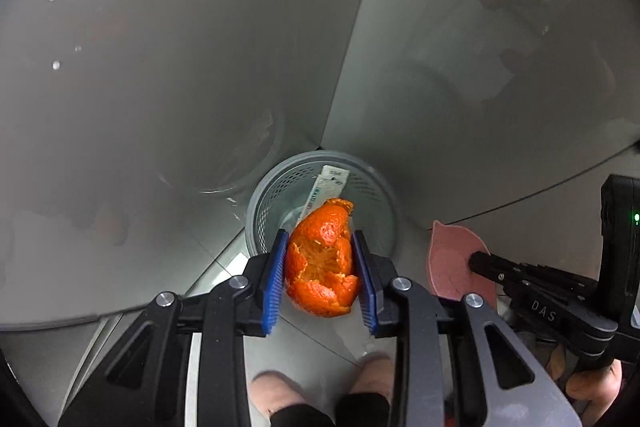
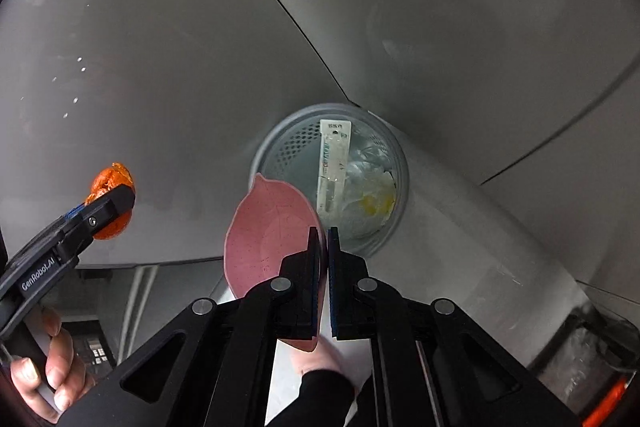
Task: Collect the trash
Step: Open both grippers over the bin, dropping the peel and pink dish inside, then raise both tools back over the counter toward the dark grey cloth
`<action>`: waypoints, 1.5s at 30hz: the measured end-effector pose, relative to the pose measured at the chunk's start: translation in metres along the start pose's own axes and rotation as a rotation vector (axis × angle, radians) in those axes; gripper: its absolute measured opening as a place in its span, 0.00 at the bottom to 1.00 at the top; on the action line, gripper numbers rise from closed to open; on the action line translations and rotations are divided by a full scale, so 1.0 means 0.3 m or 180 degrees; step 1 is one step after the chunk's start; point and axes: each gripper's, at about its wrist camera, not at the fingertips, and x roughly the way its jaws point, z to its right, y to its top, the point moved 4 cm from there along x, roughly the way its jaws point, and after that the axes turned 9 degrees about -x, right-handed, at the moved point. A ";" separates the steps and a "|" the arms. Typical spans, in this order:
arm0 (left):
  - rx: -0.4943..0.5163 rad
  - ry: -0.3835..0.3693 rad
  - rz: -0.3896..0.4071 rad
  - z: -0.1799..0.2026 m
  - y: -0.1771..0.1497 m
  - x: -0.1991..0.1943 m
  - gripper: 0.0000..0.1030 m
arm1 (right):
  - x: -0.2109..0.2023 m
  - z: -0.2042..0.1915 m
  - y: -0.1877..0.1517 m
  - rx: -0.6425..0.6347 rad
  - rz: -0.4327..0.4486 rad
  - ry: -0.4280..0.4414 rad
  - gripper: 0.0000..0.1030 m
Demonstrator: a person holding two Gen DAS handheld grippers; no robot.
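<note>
My left gripper [image 1: 324, 269] pinches an orange peel [image 1: 322, 259] between its 2 blue pads [image 1: 275, 279], jaws partway apart and pressing on the peel from both sides, the peel's pale inner side turned toward my camera. Seen from the right camera, the same peel [image 2: 110, 199] bulges out past the black fingertips, and the person's hand [image 2: 48, 375] wraps the handle below. My right gripper [image 2: 327, 255] is nearly closed, its pads clamped on the edge of a pink dish [image 2: 268, 231] (leaf-shaped, with a small spout at its far end); most of the dish sticks out to the left of the jaws. From the left camera that dish [image 1: 450, 259] shows to the right of the peel, with the black fingers lying across it. Below both grippers, near the bottom of the views, lie the person's feet [image 1: 276, 391] on a pale floor. Farther out stands a grey mesh bin [image 2: 396, 163], tucked into a corner of grey panels. Inside it leans a long white packet [image 2: 334, 163], and beside that lies crumpled white trash with a yellow stain [image 2: 372, 203]. In the left view the peel overlaps the bin's [image 1: 260, 203] near rim.
</note>
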 end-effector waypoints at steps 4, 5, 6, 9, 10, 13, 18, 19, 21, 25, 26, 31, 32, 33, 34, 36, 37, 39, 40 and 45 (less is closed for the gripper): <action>-0.0008 0.0014 -0.0050 -0.046 -0.014 0.125 0.32 | 0.131 0.028 0.026 0.0091 -0.0008 -0.0006 0.04; 0.0000 0.0028 -0.0071 -0.055 -0.017 0.148 0.32 | 0.152 0.037 0.029 0.0104 -0.0012 -0.0005 0.04; 0.0010 0.0046 -0.0085 -0.061 -0.021 0.166 0.32 | 0.173 0.037 0.036 0.0108 -0.0023 -0.0016 0.04; 0.0029 0.0059 -0.0107 -0.068 -0.027 0.194 0.33 | 0.211 0.028 0.055 0.0105 -0.0046 -0.0028 0.04; 0.0037 0.0060 -0.0103 -0.071 -0.027 0.197 0.33 | 0.218 0.024 0.059 0.0097 -0.0053 -0.0035 0.05; 0.0043 0.0043 -0.0103 -0.072 -0.008 0.194 0.40 | 0.223 0.020 0.070 0.0089 -0.0077 -0.0023 0.09; 0.0017 0.0038 -0.0032 -0.074 0.003 0.159 0.56 | 0.195 0.021 0.085 0.0124 0.0014 -0.0071 0.23; 0.0020 0.0036 -0.0027 -0.073 0.002 0.156 0.56 | 0.182 0.025 0.081 0.0133 0.0016 -0.0071 0.23; 0.0036 0.0047 -0.0020 -0.070 -0.001 0.148 0.56 | 0.185 0.030 0.073 0.0130 0.0007 -0.0081 0.23; 0.0047 0.0056 -0.0039 -0.065 -0.010 0.141 0.56 | 0.180 0.031 0.049 0.0173 -0.0039 -0.0064 0.23; 0.0047 0.0056 -0.0044 -0.061 -0.015 0.135 0.56 | 0.172 0.031 0.041 0.0183 -0.0041 -0.0058 0.23; 0.0074 0.0075 -0.0051 -0.041 -0.019 0.095 0.56 | 0.118 0.022 0.006 0.0221 -0.0058 -0.0037 0.23; 0.0083 0.0081 -0.0049 -0.034 -0.020 0.075 0.56 | 0.096 0.018 -0.002 0.0234 -0.0062 -0.0036 0.23; 0.0095 0.0086 -0.0049 -0.026 -0.014 0.055 0.56 | 0.078 0.017 -0.004 0.0253 -0.0069 -0.0029 0.23; 0.0110 0.0088 -0.0050 -0.017 -0.015 0.026 0.56 | 0.051 0.016 -0.012 0.0276 -0.0083 -0.0017 0.23; 0.0142 0.0079 -0.0075 0.003 -0.014 -0.033 0.56 | -0.018 0.008 -0.028 0.0320 -0.0109 -0.0003 0.23; 0.0162 0.0076 -0.0085 0.015 -0.014 -0.073 0.56 | -0.062 0.003 -0.038 0.0347 -0.0119 0.0011 0.23; 0.0209 0.0075 -0.0101 0.041 -0.015 -0.169 0.56 | -0.171 -0.007 -0.054 0.0379 -0.0134 0.0041 0.23; 0.0221 0.0078 -0.0101 0.055 -0.014 -0.228 0.56 | -0.233 -0.017 -0.063 0.0381 -0.0130 0.0044 0.23; 0.0149 0.0022 -0.0107 0.122 -0.006 -0.527 0.58 | -0.530 -0.078 -0.094 0.0351 -0.0103 0.0149 0.27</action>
